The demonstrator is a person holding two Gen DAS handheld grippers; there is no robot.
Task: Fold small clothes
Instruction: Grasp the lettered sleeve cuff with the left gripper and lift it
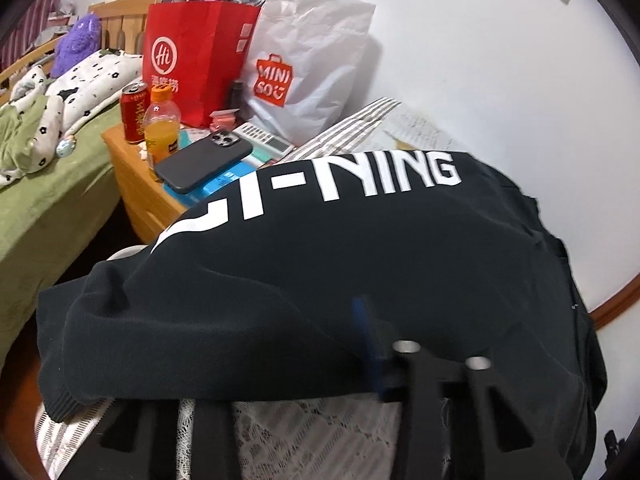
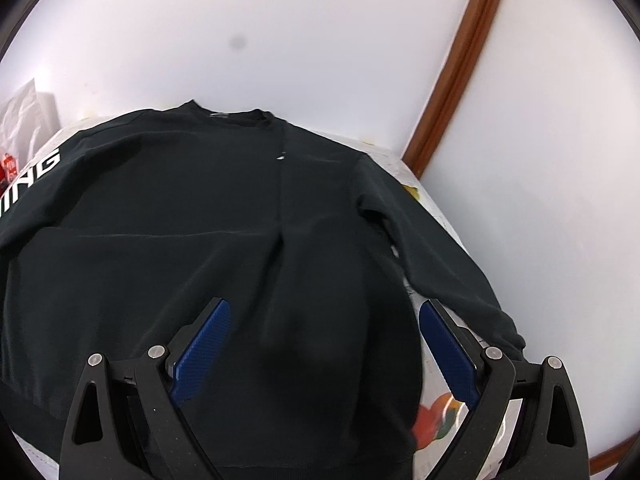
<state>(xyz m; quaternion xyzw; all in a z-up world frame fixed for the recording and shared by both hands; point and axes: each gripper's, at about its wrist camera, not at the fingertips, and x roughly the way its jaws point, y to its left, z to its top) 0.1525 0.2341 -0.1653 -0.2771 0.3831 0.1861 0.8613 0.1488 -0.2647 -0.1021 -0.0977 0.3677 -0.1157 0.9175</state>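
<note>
The left gripper (image 1: 368,344) seems clamped on the black sweatshirt (image 1: 320,264) sleeve, while the right gripper (image 2: 324,344) hangs with jaws wide apart above the cloth

The right hand-held gripper (image 2: 324,344) has matte black angular finger arms with triangular cut-outs, round silver pivot screws at the joints and blue textured pads (image 2: 208,344) on the inner faces. The left hand-held gripper (image 1: 384,352) shows the same black arms, two silver screws and one narrow blue pad edge (image 1: 366,332).
</note>
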